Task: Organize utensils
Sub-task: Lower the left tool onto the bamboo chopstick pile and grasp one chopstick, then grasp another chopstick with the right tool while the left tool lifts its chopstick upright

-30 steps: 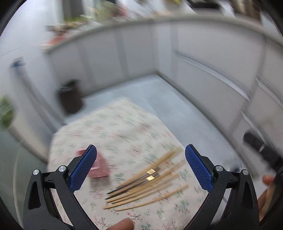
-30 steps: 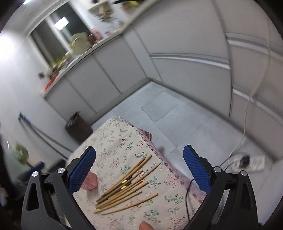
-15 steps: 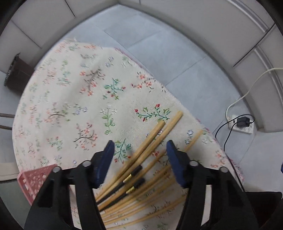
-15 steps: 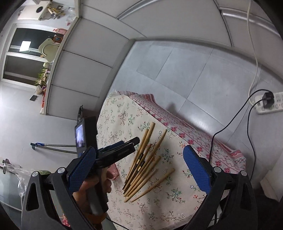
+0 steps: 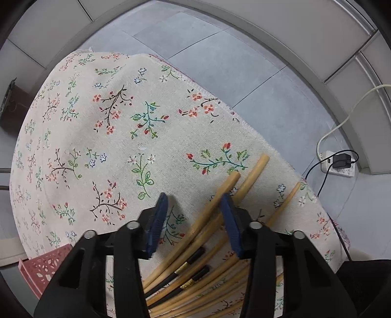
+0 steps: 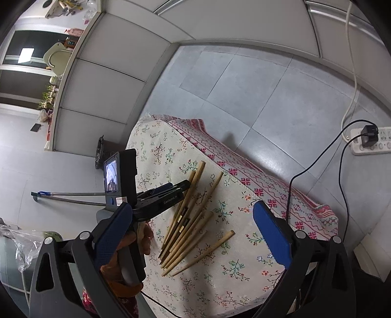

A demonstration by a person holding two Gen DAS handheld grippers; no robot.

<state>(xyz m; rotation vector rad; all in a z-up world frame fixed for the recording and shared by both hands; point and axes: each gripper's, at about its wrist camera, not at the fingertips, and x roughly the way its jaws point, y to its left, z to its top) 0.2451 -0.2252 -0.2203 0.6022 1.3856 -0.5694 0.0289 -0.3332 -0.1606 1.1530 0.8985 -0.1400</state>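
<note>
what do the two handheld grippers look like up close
Both grippers, left and right, have black plastic frames with triangular cut-outs, silver bolts and blue textured finger pads. The left one carries a small screen and white lettering on its side.

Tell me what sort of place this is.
Most likely a home kitchen. Pale cabinet fronts line a grey tiled floor, a worktop holds clutter, and chopsticks lie on a small table under a floral tablecloth.
</note>
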